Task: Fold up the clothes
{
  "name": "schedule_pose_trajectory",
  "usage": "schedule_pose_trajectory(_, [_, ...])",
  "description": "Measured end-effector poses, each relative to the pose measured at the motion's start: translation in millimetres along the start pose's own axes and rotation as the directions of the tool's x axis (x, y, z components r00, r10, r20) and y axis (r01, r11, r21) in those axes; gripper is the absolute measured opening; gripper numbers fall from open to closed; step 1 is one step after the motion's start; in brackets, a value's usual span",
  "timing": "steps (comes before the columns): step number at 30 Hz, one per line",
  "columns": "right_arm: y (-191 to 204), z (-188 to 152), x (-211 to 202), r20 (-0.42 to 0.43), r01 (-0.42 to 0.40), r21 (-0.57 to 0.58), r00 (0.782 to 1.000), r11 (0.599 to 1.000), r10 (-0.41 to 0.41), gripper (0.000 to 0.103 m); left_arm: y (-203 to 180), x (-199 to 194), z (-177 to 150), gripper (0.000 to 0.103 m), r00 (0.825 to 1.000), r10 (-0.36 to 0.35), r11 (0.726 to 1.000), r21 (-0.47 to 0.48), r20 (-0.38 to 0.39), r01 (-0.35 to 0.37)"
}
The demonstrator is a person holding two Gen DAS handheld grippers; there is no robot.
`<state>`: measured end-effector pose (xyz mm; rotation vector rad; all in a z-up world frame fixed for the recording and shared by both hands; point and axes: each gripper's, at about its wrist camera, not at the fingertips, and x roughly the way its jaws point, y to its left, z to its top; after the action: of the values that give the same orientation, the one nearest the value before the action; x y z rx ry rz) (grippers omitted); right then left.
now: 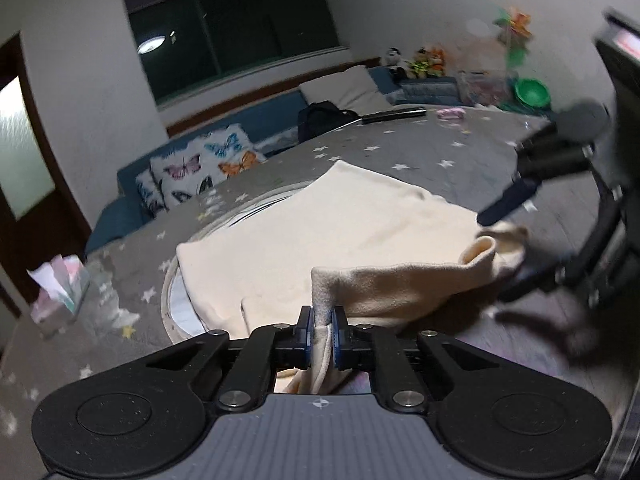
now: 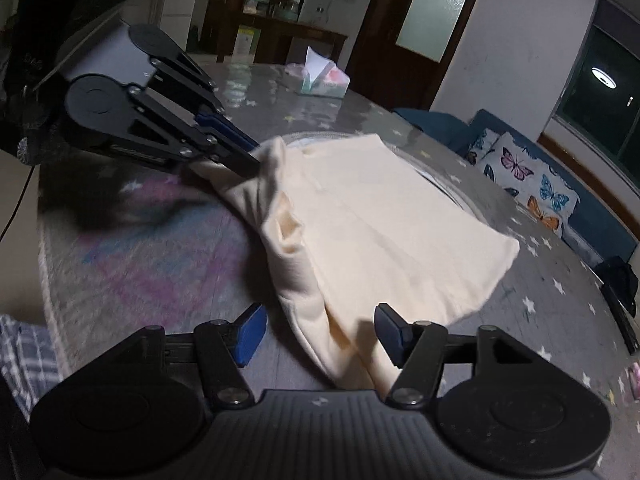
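Observation:
A cream garment [image 1: 320, 224] lies spread over a round turntable on the table, one edge lifted into a ridge toward me. My left gripper [image 1: 322, 330] is shut on a fold of that edge. In the right wrist view the left gripper [image 2: 253, 159] pinches the garment's near corner and holds it above the table. My right gripper [image 2: 320, 334] is open, its blue fingers on either side of a hanging fold of the cream garment [image 2: 392, 220] without closing on it. From the left wrist view the right gripper [image 1: 494, 258] is blurred, with its jaws apart around the sleeve end.
The grey star-print tablecloth [image 1: 440, 152] covers a round table. A tissue box [image 2: 324, 76] sits at its far side and a black bag [image 1: 320, 120] at another edge. A blue sofa with butterfly cushions [image 2: 532, 184] stands beyond, and a green bowl [image 1: 531, 92] and toys behind.

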<state>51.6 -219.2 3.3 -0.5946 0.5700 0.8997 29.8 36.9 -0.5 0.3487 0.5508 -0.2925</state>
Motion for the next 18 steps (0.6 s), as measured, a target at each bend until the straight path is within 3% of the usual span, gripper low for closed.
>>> schedule_pose_trajectory(2, [-4.2,2.3,4.1,0.004,-0.003,0.029,1.000,1.000,0.003,0.052,2.8,4.8,1.7,0.010,1.000,0.000,1.000,-0.015,-0.008,-0.001])
schedule_pose_trajectory(4, [-8.4,4.5,8.1,0.008,-0.007,0.059,1.000,0.998,0.007,0.033,2.8,5.1,0.6,0.011,1.000,0.002,1.000,-0.011,-0.012,-0.002])
schedule_pose_trajectory(7, [-16.7,7.2,11.4,0.013,-0.018,0.114,1.000,0.993,0.017,0.014,-0.8,-2.1,-6.5,0.015,1.000,0.011,1.000,0.029,-0.008,-0.011])
schedule_pose_trajectory(10, [-28.2,11.3,5.9,0.019,-0.029,0.190,0.999,0.981,0.026,0.009,-8.2,-11.8,-17.7,0.020,0.999,0.035,0.995,0.092,-0.008,-0.034])
schedule_pose_trajectory(13, [-34.5,14.6,0.2,0.035,-0.038,0.227,0.999,0.973,0.031,0.007,-14.8,-19.1,-29.4,0.032,0.999,0.048,0.988,0.144,-0.012,-0.046])
schedule_pose_trajectory(18, [-31.7,18.6,-5.8,0.059,-0.026,0.228,0.998,0.973,0.013,0.006,-17.7,-20.0,-46.7,0.031,0.995,0.091,0.973,0.215,-0.042,-0.080])
